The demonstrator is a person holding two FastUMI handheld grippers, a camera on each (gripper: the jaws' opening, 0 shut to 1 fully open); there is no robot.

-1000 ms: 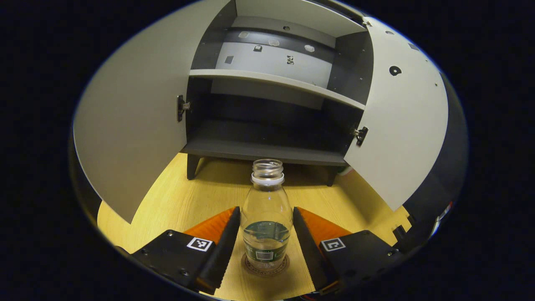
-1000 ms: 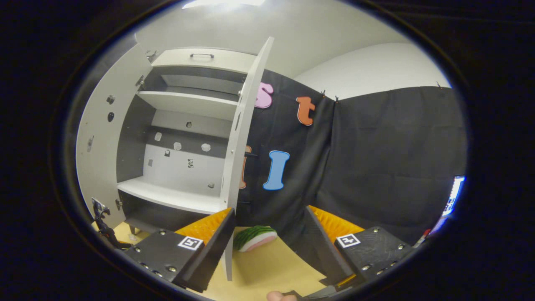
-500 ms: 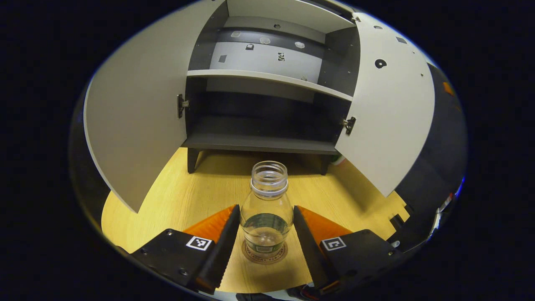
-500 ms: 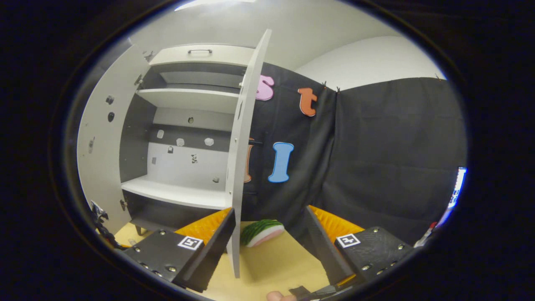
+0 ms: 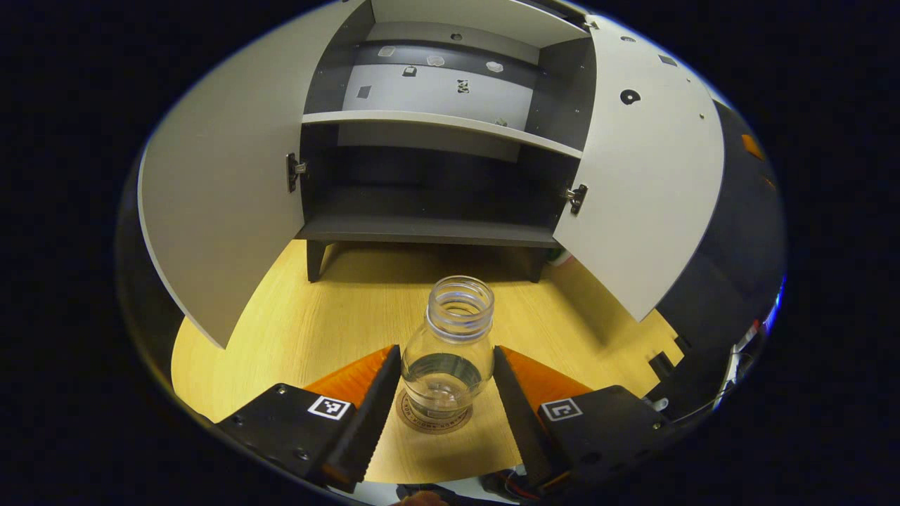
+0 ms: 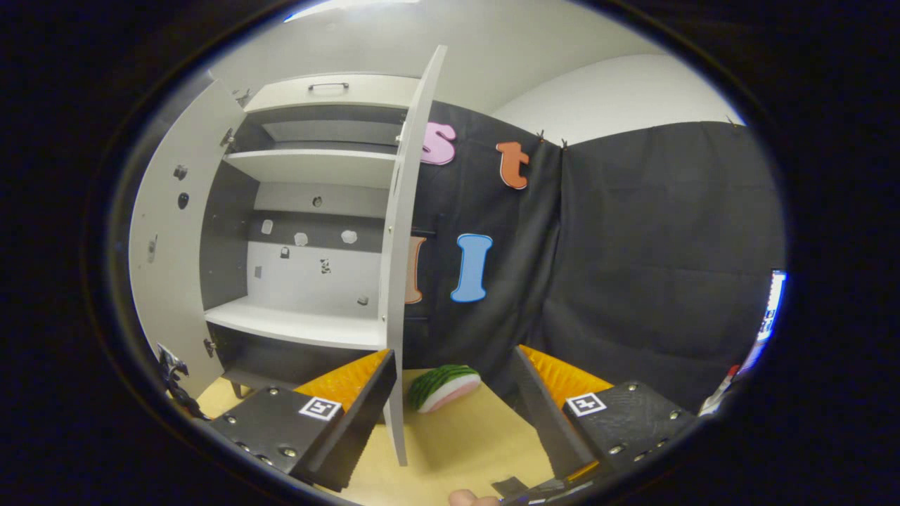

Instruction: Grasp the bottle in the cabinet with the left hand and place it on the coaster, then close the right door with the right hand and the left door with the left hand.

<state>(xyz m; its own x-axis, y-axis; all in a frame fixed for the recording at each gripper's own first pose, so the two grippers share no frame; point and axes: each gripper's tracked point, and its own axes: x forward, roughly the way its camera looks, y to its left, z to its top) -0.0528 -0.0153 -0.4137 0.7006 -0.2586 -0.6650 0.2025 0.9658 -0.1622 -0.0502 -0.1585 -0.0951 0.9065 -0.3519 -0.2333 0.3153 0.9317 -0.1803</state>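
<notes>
In the left gripper view, the clear bottle (image 5: 448, 351) stands upright and uncapped on the round coaster (image 5: 430, 420), out on the wooden counter (image 5: 330, 323) in front of the cabinet (image 5: 429, 169). A little liquid sits in the bottle's lower part. The left tool (image 5: 444, 383) is spread open around it: its two orange-backed fingers (image 5: 365, 397) flank the bottle on either side with a visible gap on each, so neither pad presses on the glass.

Beyond the bottle the cabinet stands on short dark legs toward the counter's far edge. Both doors are swung wide: the left door (image 5: 218, 204) reaches out over the counter's left side and the right door (image 5: 647, 183) over the right side. Inside, a pale shelf (image 5: 436, 126) crosses the dark interior above the dark bottom board.

In the right gripper view, the right tool (image 6: 450, 414) is also open, its fingers (image 6: 351, 422) well apart and holding nothing. It hangs just beside the free edge of the right door (image 6: 401, 281), which is seen nearly edge-on and passes close by the tool's left finger; whether the two touch cannot be told. A toy watermelon slice (image 6: 443, 386) lies on the counter (image 6: 457, 443) behind that door, near the black cloth wall (image 6: 633, 267). The left door (image 6: 165, 239) and the pale shelves (image 6: 309, 327) of the cabinet show farther off to the left.
</notes>
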